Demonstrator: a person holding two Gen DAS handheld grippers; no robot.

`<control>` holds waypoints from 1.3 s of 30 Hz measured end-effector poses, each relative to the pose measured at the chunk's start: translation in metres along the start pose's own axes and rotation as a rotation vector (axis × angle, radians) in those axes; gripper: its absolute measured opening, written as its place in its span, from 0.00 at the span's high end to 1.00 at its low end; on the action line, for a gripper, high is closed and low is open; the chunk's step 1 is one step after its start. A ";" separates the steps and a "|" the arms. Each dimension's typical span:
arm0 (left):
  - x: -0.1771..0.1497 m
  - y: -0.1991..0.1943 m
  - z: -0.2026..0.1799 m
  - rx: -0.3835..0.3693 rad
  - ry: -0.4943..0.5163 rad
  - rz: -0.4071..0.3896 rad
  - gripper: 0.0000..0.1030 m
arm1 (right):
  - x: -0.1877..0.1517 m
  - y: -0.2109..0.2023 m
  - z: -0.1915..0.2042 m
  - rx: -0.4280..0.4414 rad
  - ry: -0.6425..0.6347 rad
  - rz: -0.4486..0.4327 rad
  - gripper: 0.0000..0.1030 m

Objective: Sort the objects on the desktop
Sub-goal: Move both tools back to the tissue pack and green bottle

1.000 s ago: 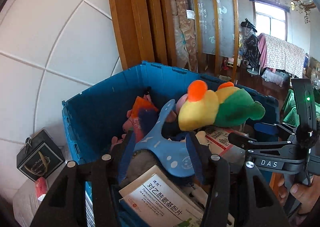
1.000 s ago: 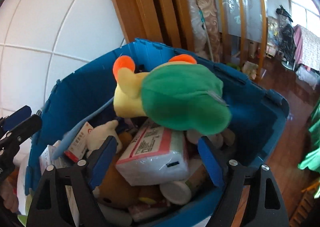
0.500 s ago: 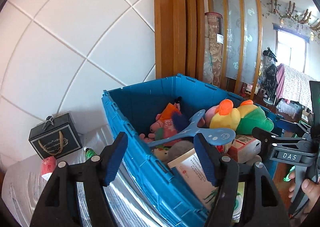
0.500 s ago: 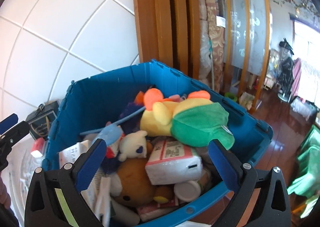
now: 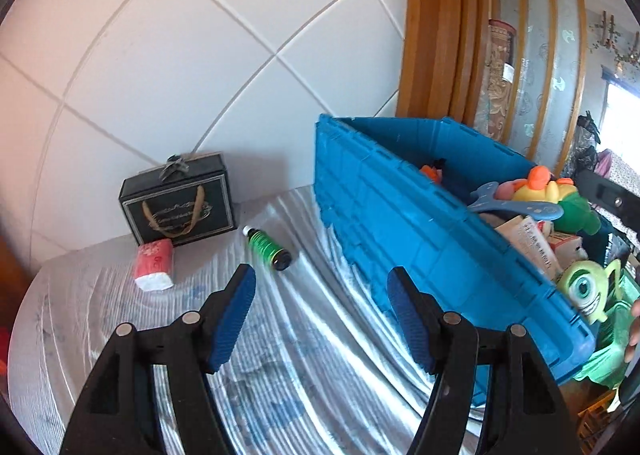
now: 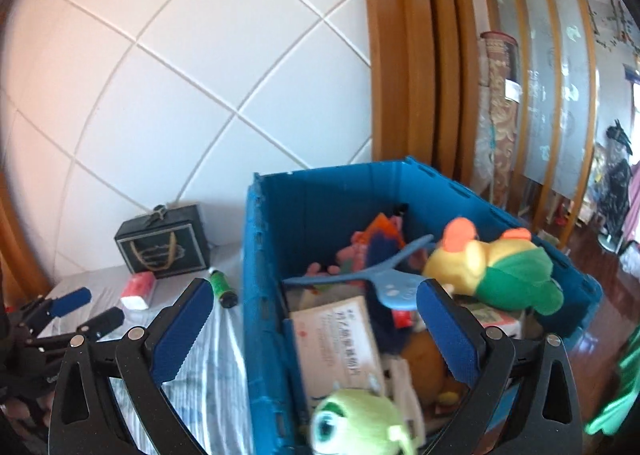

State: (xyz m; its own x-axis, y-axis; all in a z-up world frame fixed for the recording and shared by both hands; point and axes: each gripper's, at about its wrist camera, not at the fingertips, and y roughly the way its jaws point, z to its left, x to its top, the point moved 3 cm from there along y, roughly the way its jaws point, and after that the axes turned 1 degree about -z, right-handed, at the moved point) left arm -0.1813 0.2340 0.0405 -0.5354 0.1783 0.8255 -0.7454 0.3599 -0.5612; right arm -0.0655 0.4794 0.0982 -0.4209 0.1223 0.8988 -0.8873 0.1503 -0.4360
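Observation:
A blue crate (image 5: 400, 215) stands on the table, full of toys and boxes. On top lie a yellow-and-green plush (image 6: 492, 267), a blue paddle-shaped piece (image 6: 384, 275), a white medicine box (image 6: 336, 339) and a green one-eyed plush (image 6: 356, 423). Left of the crate, a green bottle (image 5: 267, 247) lies on its side beside a red-and-white tissue pack (image 5: 154, 265). My left gripper (image 5: 320, 279) hangs open over the table, short of the bottle, with nothing between its pads. My right gripper (image 6: 314, 287) is wide open above the crate's near left corner and holds nothing.
A black gift box (image 5: 178, 201) with a gold cord handle stands against the white tiled wall. The striped silvery tablecloth (image 5: 280, 355) covers the table. A wooden door frame (image 6: 400, 55) rises behind the crate. A hand's fingers (image 5: 634, 327) show at the right edge.
Both grippers have pulled back out of the crate and swung left, jaws wider. The blue paddle piece and the yellow-green plush now lie in the crate, free of the fingers.

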 end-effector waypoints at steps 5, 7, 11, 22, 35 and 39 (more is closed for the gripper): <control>-0.026 0.011 0.074 0.090 -0.092 0.059 0.34 | 0.002 0.020 0.062 0.084 -0.068 0.007 0.00; -0.035 0.016 0.101 0.134 -0.113 0.081 0.34 | 0.001 0.034 0.084 0.124 -0.087 0.023 0.00; -0.055 0.030 0.150 0.211 -0.157 0.130 0.34 | -0.004 0.066 0.120 0.175 -0.116 0.073 0.00; -0.101 0.114 0.256 0.330 -0.292 0.324 0.34 | -0.046 0.193 0.177 0.228 -0.192 0.288 0.00; -0.036 0.276 0.328 0.310 -0.281 0.384 0.34 | -0.115 0.368 0.202 0.190 -0.220 0.546 0.00; -0.021 0.331 0.343 0.284 -0.283 0.435 0.34 | -0.124 0.406 0.203 0.167 -0.221 0.581 0.00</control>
State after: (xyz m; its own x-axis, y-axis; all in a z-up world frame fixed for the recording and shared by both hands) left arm -0.5534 0.0351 -0.1831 -0.8716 -0.0103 0.4901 -0.4901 0.0421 -0.8707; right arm -0.4117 0.3257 -0.1808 -0.8551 -0.0701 0.5137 -0.5124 -0.0367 -0.8579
